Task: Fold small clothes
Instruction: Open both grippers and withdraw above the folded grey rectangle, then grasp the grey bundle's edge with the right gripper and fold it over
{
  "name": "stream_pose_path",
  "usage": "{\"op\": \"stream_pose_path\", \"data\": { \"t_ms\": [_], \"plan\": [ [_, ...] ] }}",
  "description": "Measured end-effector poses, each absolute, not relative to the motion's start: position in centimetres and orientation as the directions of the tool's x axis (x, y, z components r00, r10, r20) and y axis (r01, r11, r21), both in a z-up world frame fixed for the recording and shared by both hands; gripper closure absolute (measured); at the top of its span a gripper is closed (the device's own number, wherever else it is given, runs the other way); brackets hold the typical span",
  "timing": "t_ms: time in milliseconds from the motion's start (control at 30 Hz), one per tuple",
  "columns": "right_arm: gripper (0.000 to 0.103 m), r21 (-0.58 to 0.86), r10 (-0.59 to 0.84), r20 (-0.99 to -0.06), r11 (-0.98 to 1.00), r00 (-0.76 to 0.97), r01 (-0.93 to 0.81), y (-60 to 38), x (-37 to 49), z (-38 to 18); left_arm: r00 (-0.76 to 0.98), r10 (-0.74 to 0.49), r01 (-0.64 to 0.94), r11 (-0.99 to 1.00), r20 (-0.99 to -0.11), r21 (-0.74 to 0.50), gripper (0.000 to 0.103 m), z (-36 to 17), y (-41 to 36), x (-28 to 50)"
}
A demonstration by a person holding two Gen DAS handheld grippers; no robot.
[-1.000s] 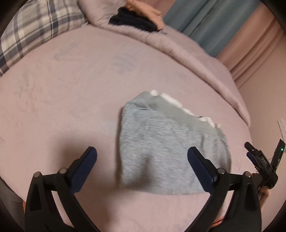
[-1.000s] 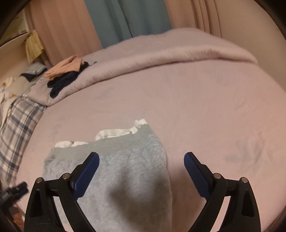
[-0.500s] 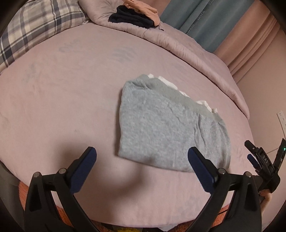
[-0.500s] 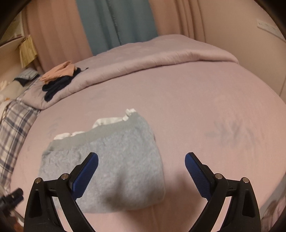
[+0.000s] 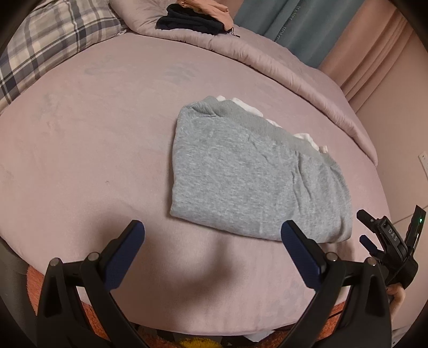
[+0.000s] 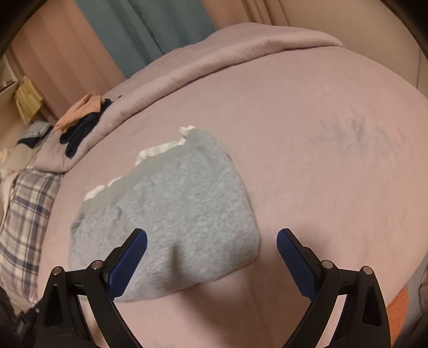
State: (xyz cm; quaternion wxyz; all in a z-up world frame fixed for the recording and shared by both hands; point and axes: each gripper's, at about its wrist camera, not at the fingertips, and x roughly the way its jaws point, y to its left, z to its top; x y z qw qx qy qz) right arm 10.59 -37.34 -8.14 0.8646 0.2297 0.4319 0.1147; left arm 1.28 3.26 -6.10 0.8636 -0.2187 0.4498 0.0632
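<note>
Bed (image 5: 107, 139) was covered in a pink sheet, with the folded grey garment (image 5: 248, 182) lying flat near its middle (white trim at the far edge). Left claw (image 5: 212, 241) and right claw (image 6: 211, 242) were both released, spread wide, hovering just short of the garment, touching nothing.

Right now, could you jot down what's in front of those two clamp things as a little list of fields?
surface: pink bed cover
main item: grey garment, folded, lying flat, white fabric showing along its far edge
left gripper: open, empty, short of the garment's near edge
right gripper: open, empty, over the garment's near corner
far pile: dark and peach clothes on the rolled duvet
pillow: plaid pillow, far left
backdrop: teal curtain
</note>
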Motion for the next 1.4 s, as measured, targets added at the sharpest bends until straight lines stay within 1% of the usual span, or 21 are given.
{"op": "stream_pose_path", "data": {
  "t_ms": [233, 433, 567, 700, 833, 933, 967, 1000, 1033, 1100, 1133, 1167, 1200, 1267, 1400],
  "plan": [
    [0.006, 0.520, 0.416, -0.713, 0.854, 0.565, 0.027, -37.5, 11.1, -10.2, 0.568, -0.082, -0.305, 0.903, -0.819, -0.302, 0.001, -6.6, 2.8, 1.6],
    [0.006, 0.608, 0.491, -0.712, 0.789, 0.502, 0.090, -37.9, 12.0, -12.7, 0.554, -0.084, -0.310, 0.902, -0.828, -0.299, 0.001, -7.0, 2.7, 1.8],
    [0.006, 0.632, 0.504, -0.690, 0.769, 0.520, 0.093, -38.1, 12.1, -12.5, 0.541, -0.080, -0.321, 0.901, -0.837, -0.293, 0.001, -7.4, 2.8, 2.1],
    [0.006, 0.692, 0.574, -0.652, 0.717, 0.495, 0.079, -37.5, 12.9, -12.7, 0.537, -0.090, -0.322, 0.897, -0.839, -0.303, 0.001, -7.5, 2.8, 2.3],
    [0.006, 0.693, 0.585, -0.646, 0.718, 0.490, 0.058, -36.2, 13.7, -12.8, 0.532, -0.091, -0.320, 0.899, -0.842, -0.300, 0.001, -7.6, 2.7, 2.4],
    [0.014, 0.681, 0.572, -0.652, 0.731, 0.499, 0.052, -35.5, 14.3, -12.7, 0.525, -0.089, -0.324, 0.899, -0.846, -0.295, 0.001, -7.8, 2.7, 2.4],
    [0.024, 0.672, 0.560, -0.658, 0.738, 0.504, 0.058, -35.4, 14.5, -12.6, 0.523, -0.088, -0.326, 0.898, -0.848, -0.294, 0.001, -7.8, 2.7, 2.4],
    [0.045, 0.663, 0.546, -0.665, 0.746, 0.509, 0.065, -35.4, 14.7, -12.6, 0.523, -0.088, -0.328, 0.898, -0.848, -0.295, 0.001, -7.7, 2.7, 2.4],
    [0.055, 0.641, 0.520, -0.682, 0.763, 0.514, 0.078, -35.4, 14.8, -12.6, 0.524, -0.088, -0.328, 0.897, -0.847, -0.296, 0.001, -7.7, 2.7, 2.4],
    [0.066, 0.665, 0.547, -0.668, 0.743, 0.505, 0.075, -35.8, 15.0, -12.8, 0.525, -0.088, -0.326, 0.898, -0.847, -0.296, 0.001, -7.6, 2.8, 2.3],
    [0.069, 0.682, 0.562, -0.656, 0.727, 0.503, 0.077, -36.2, 15.0, -12.8, 0.525, -0.087, -0.326, 0.899, -0.847, -0.294, 0.001, -7.5, 2.8, 2.4],
    [0.073, 0.699, 0.578, -0.642, 0.712, 0.504, 0.074, -36.6, 14.8, -12.7, 0.526, -0.084, -0.326, 0.899, -0.847, -0.292, 0.001, -7.5, 2.9, 2.4],
    [0.075, 0.718, 0.593, -0.623, 0.692, 0.510, 0.073, -37.2, 14.6, -12.6, 0.527, -0.083, -0.326, 0.899, -0.846, -0.291, 0.001, -7.4, 2.9, 2.4],
    [0.077, 0.746, 0.614, -0.596, 0.662, 0.518, 0.073, -38.0, 14.1, -12.2, 0.529, -0.082, -0.326, 0.899, -0.845, -0.292, 0.001, -7.3, 3.1, 2.4],
    [0.077, 0.734, 0.606, -0.592, 0.678, 0.531, 0.045, -38.7, 12.8, -10.9, 0.530, -0.089, -0.316, 0.902, -0.843, -0.294, 0.001, -7.1, 3.1, 2.3]
  ]
}}
